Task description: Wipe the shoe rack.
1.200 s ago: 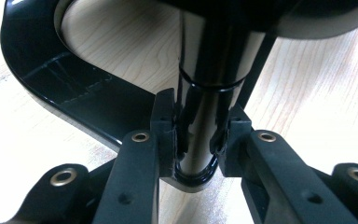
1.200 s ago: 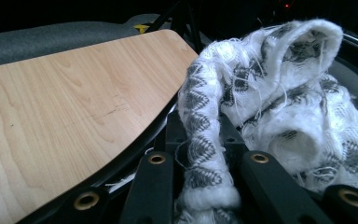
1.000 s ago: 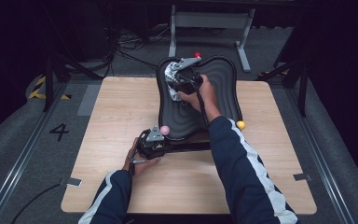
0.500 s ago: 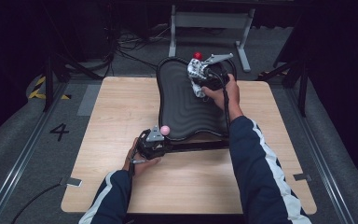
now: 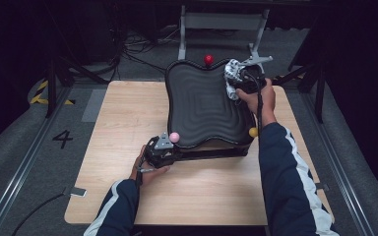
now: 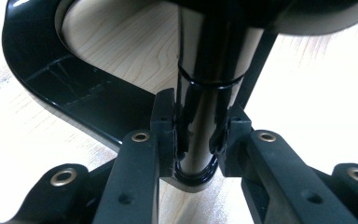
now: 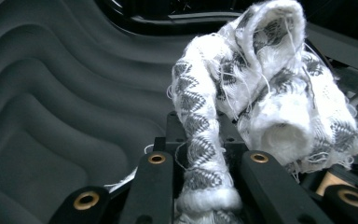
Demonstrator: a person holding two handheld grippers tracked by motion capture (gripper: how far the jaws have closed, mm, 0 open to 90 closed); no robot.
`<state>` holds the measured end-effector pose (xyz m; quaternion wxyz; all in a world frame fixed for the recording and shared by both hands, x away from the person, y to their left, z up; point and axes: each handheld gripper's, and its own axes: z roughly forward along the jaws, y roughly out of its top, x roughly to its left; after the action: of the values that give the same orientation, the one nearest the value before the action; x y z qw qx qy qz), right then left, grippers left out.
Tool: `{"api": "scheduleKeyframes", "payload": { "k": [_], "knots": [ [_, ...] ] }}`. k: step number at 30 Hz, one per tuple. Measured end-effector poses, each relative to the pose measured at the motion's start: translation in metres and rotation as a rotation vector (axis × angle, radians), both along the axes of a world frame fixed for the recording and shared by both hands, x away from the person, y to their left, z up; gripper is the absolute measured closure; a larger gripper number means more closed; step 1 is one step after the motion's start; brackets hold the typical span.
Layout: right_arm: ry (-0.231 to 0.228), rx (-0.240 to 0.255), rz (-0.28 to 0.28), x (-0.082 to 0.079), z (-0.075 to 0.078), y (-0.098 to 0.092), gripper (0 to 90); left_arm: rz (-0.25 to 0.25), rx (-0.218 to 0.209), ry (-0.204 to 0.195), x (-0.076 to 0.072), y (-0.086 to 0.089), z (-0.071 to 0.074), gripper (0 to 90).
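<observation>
right claw [image 7: 205, 163] grasping cloth [image 7: 261, 93] | cloth white-grey, patterned, frayed, bunched

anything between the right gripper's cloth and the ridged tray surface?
Nothing visible. The right gripper is shut on the white cloth at the black tray's far right corner, and the ridged surface beside it lies bare. The left gripper clamps the tray's stand post.

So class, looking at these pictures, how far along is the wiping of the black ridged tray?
Done: the left gripper is shut on the stand's black post, steadying it. In hand: the right gripper clamps a white cloth at the tray's far right corner. Left: probably the remaining ridges; how much has been wiped cannot be told.
</observation>
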<state>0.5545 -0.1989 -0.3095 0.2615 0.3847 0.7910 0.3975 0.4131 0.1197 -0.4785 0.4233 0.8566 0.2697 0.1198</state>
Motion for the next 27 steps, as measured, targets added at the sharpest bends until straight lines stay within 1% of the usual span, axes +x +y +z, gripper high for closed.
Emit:
{"api": "scheduleKeyframes", "payload": {
  "k": [2, 4, 7, 9, 14, 17, 20, 23, 27],
  "knots": [
    [0.012, 0.035, 0.000, -0.001, -0.003, -0.011, 80.2, -0.001, 0.000, 0.000, 0.000, 0.000, 0.000, 73.4],
    [0.013, 0.051, 0.002, -0.004, -0.006, -0.018, 80.3, -0.001, 0.000, -0.001, 0.001, 0.001, 0.000, 73.4],
    [0.012, 0.050, -0.001, -0.011, -0.010, -0.026, 80.5, -0.004, 0.003, 0.000, 0.001, 0.001, 0.000, 73.4],
    [0.019, 0.042, 0.009, -0.016, -0.013, -0.028, 80.5, -0.005, 0.002, -0.003, 0.001, 0.000, 0.000, 73.4],
    [0.009, -0.009, 0.040, -0.032, -0.020, -0.026, 80.5, 0.000, 0.003, 0.002, 0.000, 0.000, 0.000, 73.4],
    [0.014, -0.032, 0.060, -0.042, -0.024, -0.027, 80.5, -0.004, 0.001, -0.002, 0.001, 0.000, 0.000, 73.4],
    [0.024, -0.046, 0.086, -0.052, -0.029, -0.029, 80.5, 0.001, 0.002, 0.002, 0.000, 0.000, 0.000, 73.4],
    [0.030, -0.047, 0.099, -0.061, -0.033, -0.032, 80.5, 0.000, 0.006, 0.000, 0.000, 0.000, 0.000, 73.4],
    [0.032, -0.085, 0.121, -0.071, -0.037, -0.033, 80.4, 0.000, 0.004, 0.002, 0.000, 0.000, 0.000, 73.3]
  ]
}}
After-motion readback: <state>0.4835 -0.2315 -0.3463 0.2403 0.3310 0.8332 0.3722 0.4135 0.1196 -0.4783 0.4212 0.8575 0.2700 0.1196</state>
